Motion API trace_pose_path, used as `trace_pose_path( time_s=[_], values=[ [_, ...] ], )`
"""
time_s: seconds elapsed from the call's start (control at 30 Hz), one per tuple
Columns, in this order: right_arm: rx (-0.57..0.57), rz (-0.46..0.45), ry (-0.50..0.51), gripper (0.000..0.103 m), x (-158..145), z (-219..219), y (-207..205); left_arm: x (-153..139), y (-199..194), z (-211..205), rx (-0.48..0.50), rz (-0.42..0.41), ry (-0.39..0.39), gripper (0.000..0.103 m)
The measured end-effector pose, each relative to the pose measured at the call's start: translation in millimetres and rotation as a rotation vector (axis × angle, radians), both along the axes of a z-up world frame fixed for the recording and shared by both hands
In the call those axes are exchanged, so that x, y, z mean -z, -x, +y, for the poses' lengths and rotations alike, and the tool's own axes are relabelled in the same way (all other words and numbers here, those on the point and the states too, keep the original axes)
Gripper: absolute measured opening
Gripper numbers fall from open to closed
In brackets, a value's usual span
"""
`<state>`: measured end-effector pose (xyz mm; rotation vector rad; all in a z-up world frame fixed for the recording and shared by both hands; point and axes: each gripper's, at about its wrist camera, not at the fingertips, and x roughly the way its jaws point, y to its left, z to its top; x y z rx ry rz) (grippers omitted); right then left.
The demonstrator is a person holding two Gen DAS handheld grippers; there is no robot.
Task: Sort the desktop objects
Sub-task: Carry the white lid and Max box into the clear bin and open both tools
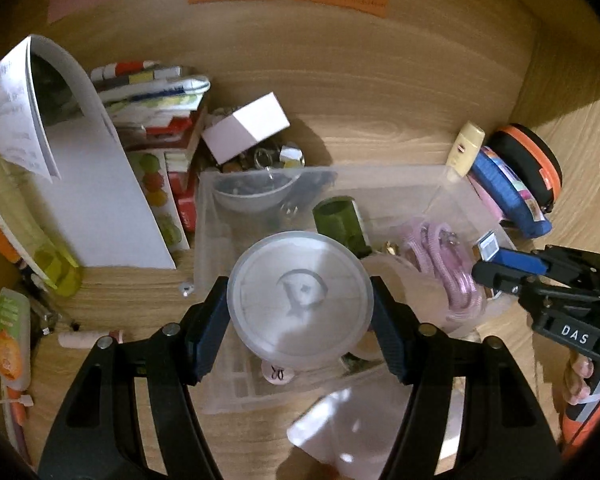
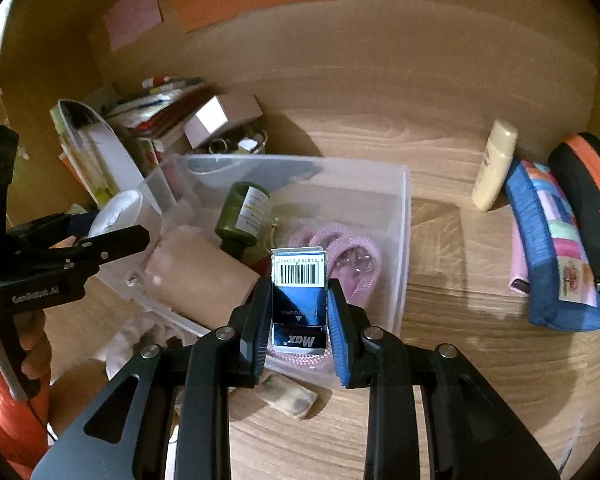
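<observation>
Both tools angled down over the clear plastic bin (image 2: 400, 216) on the wooden surface (image 2: 480, 360). Left tool (image 1: 300, 300) clamped on a round frosted lid (image 1: 300, 300), pads on its left and right rim, held above the bin's near half. Right tool (image 2: 300, 312) clamped on a small blue box (image 2: 299, 300), barcode end sticking up past the fingertips, over the bin's near edge. A hand (image 2: 36, 344) grips the left tool's handle in the right wrist view. Bin holds a green bottle (image 2: 244, 216) lying tilted, a pink cord coil (image 2: 340, 256), a beige roll (image 2: 196, 276), a clear bowl (image 1: 252, 196) at the far left corner. Outside the bin, right: cream tube (image 2: 494, 164), blue pouch (image 2: 556, 256), black-orange case (image 2: 588, 192). Left: stacked books (image 1: 156, 120), pink-white box (image 1: 248, 128).
</observation>
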<state>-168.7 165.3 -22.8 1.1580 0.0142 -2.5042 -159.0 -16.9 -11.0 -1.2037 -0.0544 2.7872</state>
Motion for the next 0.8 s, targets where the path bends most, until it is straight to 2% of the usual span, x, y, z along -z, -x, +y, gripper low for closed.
trace_pose_path(
  time_s=[0.1,0.27,0.33,0.4,0.47,0.8],
  values=[
    [-0.015,-0.009,-0.002,0.024,3.6,-2.7,2.4,-0.8,3.8,-0.7,0.001,0.003,0.013,0.066],
    [-0.027,-0.010,-0.029,0.025,5.8,-9.2,4.3,-1.3,11.9,-6.1,0.009,-0.012,-0.009,0.071],
    [-0.024,-0.008,-0.041,0.032,6.3,-11.6,4.7,-1.8,12.9,-7.9,0.012,-0.019,-0.012,0.074],
    [-0.008,0.003,-0.051,0.058,5.6,-12.3,3.6,-2.5,13.5,-7.1,0.021,-0.026,-0.022,0.076],
    [0.005,0.031,-0.055,0.069,2.6,-12.4,0.7,-3.9,12.2,-8.5,0.029,-0.031,-0.040,0.079],
    [0.032,0.098,-0.082,0.082,-17.1,-11.3,-15.5,-28.2,-6.2,-5.9,0.027,0.035,-0.049,0.085]
  ],
)
